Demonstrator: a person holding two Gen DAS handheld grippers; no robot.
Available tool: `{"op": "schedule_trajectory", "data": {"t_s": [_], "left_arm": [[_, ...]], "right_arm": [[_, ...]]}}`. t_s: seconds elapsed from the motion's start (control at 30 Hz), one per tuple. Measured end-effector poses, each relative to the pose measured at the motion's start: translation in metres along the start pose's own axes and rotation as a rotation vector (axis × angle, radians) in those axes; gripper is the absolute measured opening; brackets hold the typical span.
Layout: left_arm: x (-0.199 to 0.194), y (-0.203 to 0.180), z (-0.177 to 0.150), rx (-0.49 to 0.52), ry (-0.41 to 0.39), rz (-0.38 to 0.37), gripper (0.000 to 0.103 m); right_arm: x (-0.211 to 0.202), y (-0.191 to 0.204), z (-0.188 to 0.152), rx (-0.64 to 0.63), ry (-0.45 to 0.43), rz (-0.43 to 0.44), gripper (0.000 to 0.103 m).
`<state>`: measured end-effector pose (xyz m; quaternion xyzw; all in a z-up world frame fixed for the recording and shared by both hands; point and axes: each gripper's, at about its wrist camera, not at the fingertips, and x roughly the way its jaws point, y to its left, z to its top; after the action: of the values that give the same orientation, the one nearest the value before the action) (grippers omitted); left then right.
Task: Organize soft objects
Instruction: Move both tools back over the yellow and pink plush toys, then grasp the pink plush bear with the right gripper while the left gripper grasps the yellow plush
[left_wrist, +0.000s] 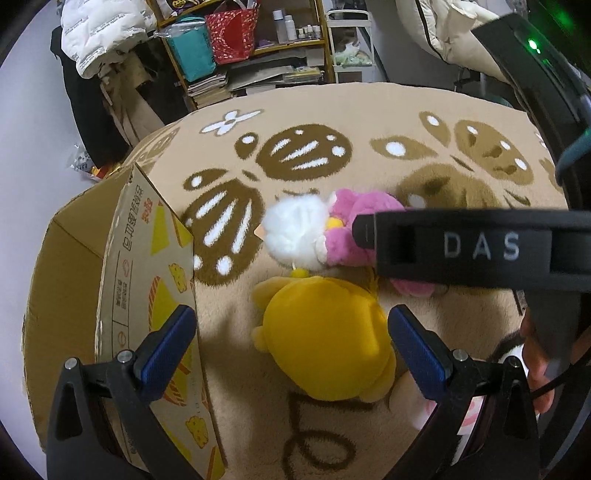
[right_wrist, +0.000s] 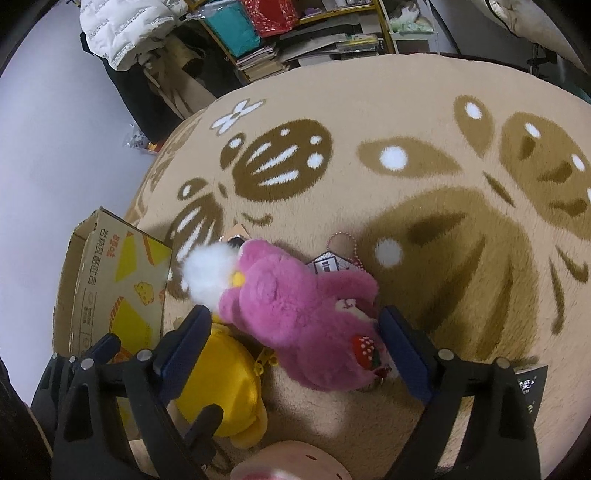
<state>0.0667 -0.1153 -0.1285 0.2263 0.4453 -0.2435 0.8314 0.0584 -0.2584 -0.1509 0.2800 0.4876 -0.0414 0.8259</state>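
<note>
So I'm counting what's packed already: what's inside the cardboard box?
Only bare brown inner walls of the cardboard box show in the left wrist view; no toy is visible inside. Its bottom is hidden behind the near printed wall.

Fluffy pink plush (right_wrist: 295, 317), seemingly satiny yellow plush (left_wrist: 325, 339), printed cardboard box (left_wrist: 147, 295).

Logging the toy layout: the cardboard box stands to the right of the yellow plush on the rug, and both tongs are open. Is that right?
Not quite. In the left wrist view the cardboard box stands to the left of the yellow plush, not the right. Both left tongs and right tongs are open, as you said.
</note>
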Motion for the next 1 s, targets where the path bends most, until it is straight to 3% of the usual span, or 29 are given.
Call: {"op": "schedule_trajectory", "data": {"t_s": [0.17, 0.23, 0.3, 0.63, 0.77, 1.0], "left_arm": [[-0.004, -0.003, 0.002, 0.008, -0.012, -0.023, 0.102], [-0.003, -0.007, 0.003, 0.023, -0.01, -0.029, 0.102], [0.0, -0.012, 0.002, 0.036, 0.008, -0.027, 0.102], [0.027, -0.012, -0.006, -0.002, 0.092, -0.003, 0.102], [0.035, -0.002, -0.006, -0.067, 0.122, -0.049, 0.102], [0.045, -0.007, -0.01, -0.055, 0.138, -0.037, 0.103]], "right_arm": [[0.001, -0.004, -0.001, 0.016, 0.003, 0.006, 0.096], [0.001, -0.004, -0.002, 0.011, 0.005, 0.004, 0.088], [0.001, -0.002, -0.002, -0.011, 0.009, -0.011, 0.087], [0.006, -0.003, -0.002, -0.03, 0.04, -0.02, 0.086], [0.011, -0.005, -0.004, -0.026, 0.05, -0.023, 0.086], [0.015, -0.006, -0.003, -0.036, 0.051, -0.025, 0.085]]}}
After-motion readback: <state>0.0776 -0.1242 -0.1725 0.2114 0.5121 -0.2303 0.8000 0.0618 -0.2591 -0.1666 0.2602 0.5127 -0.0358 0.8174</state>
